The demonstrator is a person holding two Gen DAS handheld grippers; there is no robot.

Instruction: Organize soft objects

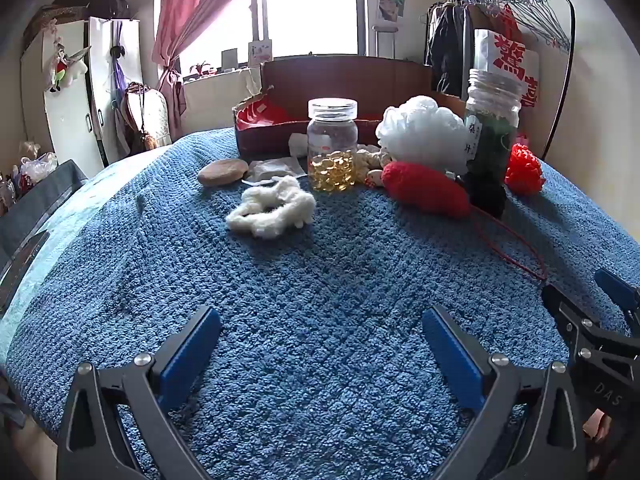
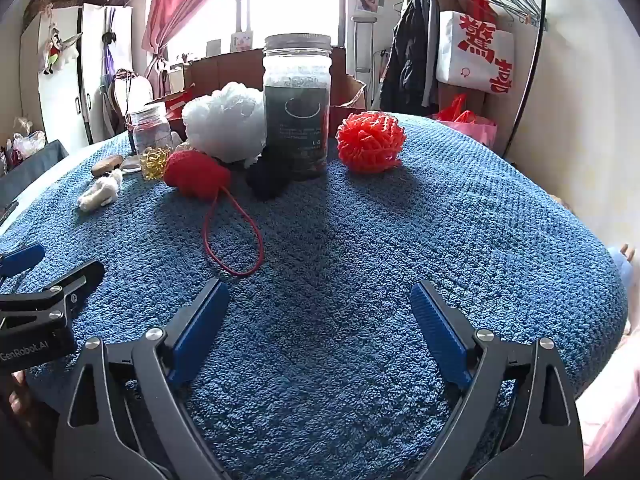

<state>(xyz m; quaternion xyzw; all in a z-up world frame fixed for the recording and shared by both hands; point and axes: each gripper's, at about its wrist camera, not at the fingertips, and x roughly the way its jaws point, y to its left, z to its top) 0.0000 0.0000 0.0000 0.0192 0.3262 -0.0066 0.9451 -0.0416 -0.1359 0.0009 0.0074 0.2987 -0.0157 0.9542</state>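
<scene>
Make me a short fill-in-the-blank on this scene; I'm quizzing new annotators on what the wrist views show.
1. Both the left gripper and the right gripper have their jaws ____.
2. The towel covering the surface is ____ in colour.
3. The small jar holds ____ capsules.
4. The cord loop trailing from the red knitted piece is ____.

Missing words: open; blue; yellow; red

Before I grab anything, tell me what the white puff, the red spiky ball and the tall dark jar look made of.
White puff: gathered nylon-like mesh, matte; ruffled folds.
Red spiky ball: looks like soft rubbery or foam strands, slightly glossy.
Tall dark jar: clear plastic or glass, uncertain; shiny, threaded neck.
</scene>
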